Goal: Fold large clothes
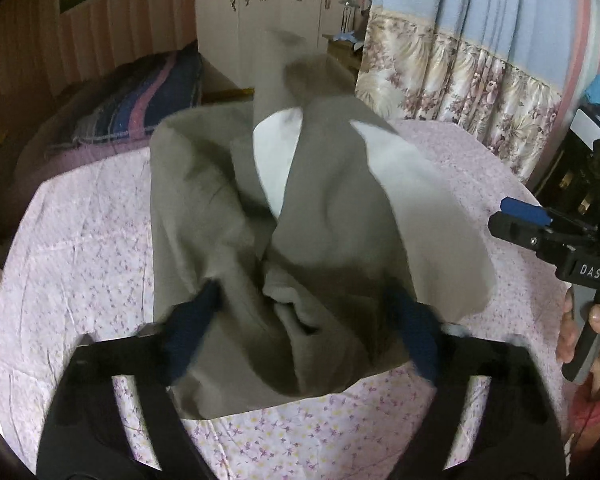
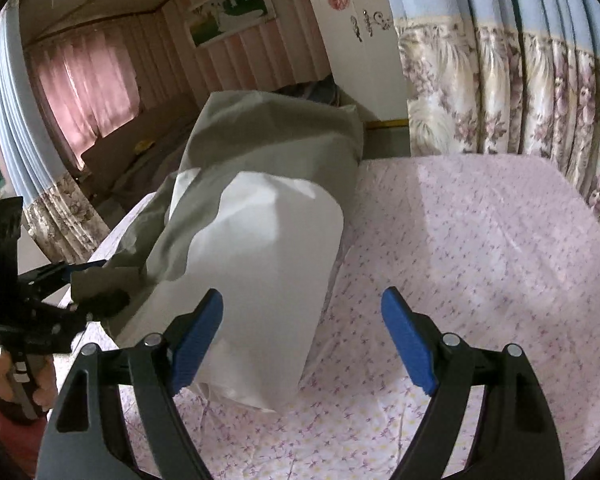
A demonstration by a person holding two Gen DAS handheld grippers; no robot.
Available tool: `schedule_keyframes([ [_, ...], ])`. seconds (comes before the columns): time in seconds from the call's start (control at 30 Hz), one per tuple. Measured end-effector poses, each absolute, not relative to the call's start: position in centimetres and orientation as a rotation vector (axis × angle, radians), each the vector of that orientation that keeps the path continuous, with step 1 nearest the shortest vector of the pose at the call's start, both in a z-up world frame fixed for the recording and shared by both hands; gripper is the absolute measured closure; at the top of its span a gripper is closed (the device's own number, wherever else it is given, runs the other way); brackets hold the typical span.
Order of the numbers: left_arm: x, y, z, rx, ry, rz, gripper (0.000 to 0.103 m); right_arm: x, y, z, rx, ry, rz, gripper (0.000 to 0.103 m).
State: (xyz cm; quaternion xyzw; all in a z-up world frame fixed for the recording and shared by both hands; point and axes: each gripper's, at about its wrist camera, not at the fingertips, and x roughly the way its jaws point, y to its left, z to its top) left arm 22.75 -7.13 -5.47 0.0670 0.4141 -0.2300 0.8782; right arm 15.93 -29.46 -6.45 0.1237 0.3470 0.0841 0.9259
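A large grey-olive garment with a white lining [image 1: 284,216] lies bunched on the pink floral bed sheet [image 1: 84,240]. My left gripper [image 1: 300,320] is wide open, its blue pads either side of a bunch of the fabric, blurred by motion. In the right wrist view the garment [image 2: 260,216] is heaped at the left, white lining up, and the left gripper [image 2: 96,292] sits at its near edge. My right gripper [image 2: 302,340] is open and empty over the sheet [image 2: 480,260], its left pad [image 2: 198,332] beside the white lining. It also shows in the left wrist view [image 1: 516,220], clear of the garment.
A striped dark blanket [image 1: 140,96] lies beyond the bed at the left. A white wardrobe [image 1: 276,12] stands at the back. Floral and blue curtains [image 2: 520,80] hang along the bed's far right side. The bed's right half is bare sheet.
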Motion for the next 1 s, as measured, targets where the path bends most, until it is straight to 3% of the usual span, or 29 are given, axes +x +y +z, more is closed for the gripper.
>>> schedule_keyframes([
  [0.03,23.0,-6.8,-5.7,0.139,0.877,-0.478,0.058,16.1,-29.4,-6.6,0.259,0.717,0.18,0.021],
  [0.07,23.2,-6.6,-6.1,0.156,0.885,-0.453,0.068,16.3,-29.1,-6.8,0.266,0.721,0.191,0.021],
  [0.1,23.5,-6.3,-6.4,0.167,0.895,-0.447,0.071,16.5,-28.9,-6.9,0.27,0.723,0.204,0.021],
  [0.3,23.7,-5.7,-6.7,0.14,0.908,-0.484,0.073,17.9,-27.3,-8.0,0.281,0.75,0.28,0.024],
  [0.33,23.6,-5.8,-6.6,0.146,0.904,-0.485,0.074,18.0,-27.1,-8.0,0.285,0.752,0.294,0.029],
  [0.37,23.5,-5.8,-6.6,0.154,0.897,-0.489,0.075,18.1,-26.7,-8.0,0.281,0.755,0.316,0.043],
  [0.4,23.5,-5.8,-6.5,0.161,0.891,-0.49,0.078,18.1,-26.5,-7.9,0.267,0.755,0.311,0.048],
  [0.67,23.0,-4.1,-5.2,0.138,0.837,-0.469,0.089,17.6,-22.8,-6.0,0.143,0.663,0.322,0.077],
  [1.0,21.8,3.0,-4.9,0.076,0.832,-0.37,0.09,18.3,-15.3,-4.5,-0.05,0.685,0.463,0.081],
])
